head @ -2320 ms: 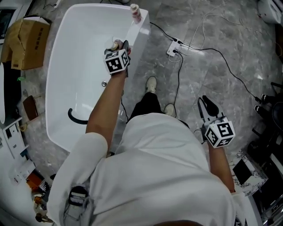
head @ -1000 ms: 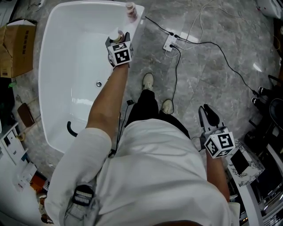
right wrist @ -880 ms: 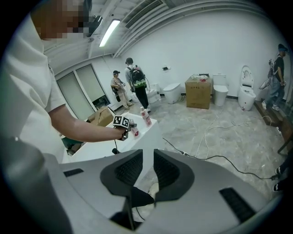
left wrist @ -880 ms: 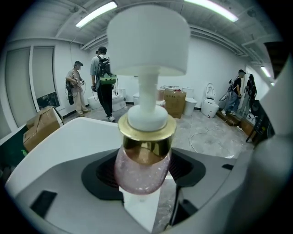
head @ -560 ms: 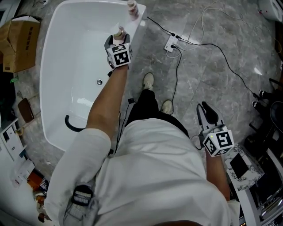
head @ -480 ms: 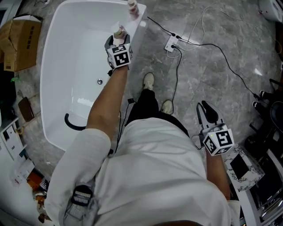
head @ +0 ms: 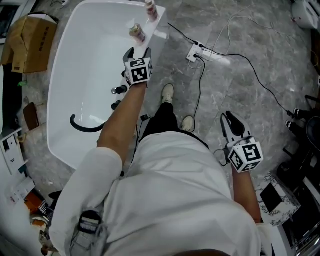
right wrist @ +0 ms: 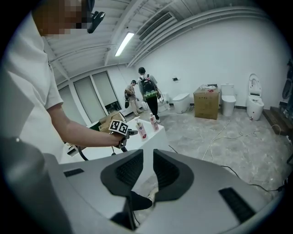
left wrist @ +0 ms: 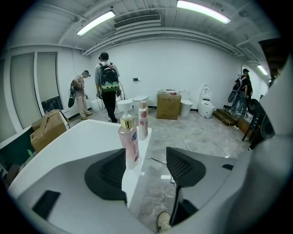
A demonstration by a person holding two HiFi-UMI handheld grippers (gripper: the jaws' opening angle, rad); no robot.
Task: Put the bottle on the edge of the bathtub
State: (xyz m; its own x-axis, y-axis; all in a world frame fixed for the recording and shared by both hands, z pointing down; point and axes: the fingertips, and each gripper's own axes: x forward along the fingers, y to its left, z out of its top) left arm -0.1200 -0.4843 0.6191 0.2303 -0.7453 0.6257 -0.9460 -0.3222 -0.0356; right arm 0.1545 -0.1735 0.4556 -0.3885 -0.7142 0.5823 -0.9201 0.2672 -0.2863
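Note:
A pink pump bottle (head: 136,31) (left wrist: 129,146) stands upright on the white bathtub's rim (head: 159,34), on the side nearest me. Just beyond it on that rim stands a second pink-and-white bottle (head: 151,10) (left wrist: 143,121). My left gripper (head: 137,51) (left wrist: 145,164) is open and sits a short way back from the pump bottle. Its pads do not touch the bottle, and nothing lies between them. My right gripper (head: 230,116) (right wrist: 148,160) hangs low at my right side over the floor, jaws together and empty. The right gripper view shows both bottles (right wrist: 142,129) far off.
A black hose (head: 85,127) and dark drain fittings (head: 119,90) lie inside the tub. A cardboard box (head: 30,42) stands left of it. A power strip (head: 197,51) and cables cross the marble floor on the right. My shoes (head: 170,94) are beside the tub. People (left wrist: 108,84) stand far behind.
The left gripper has opened off the pump bottle and drawn back towards me. The bottle now stands free on the rim. The right gripper has hardly moved.

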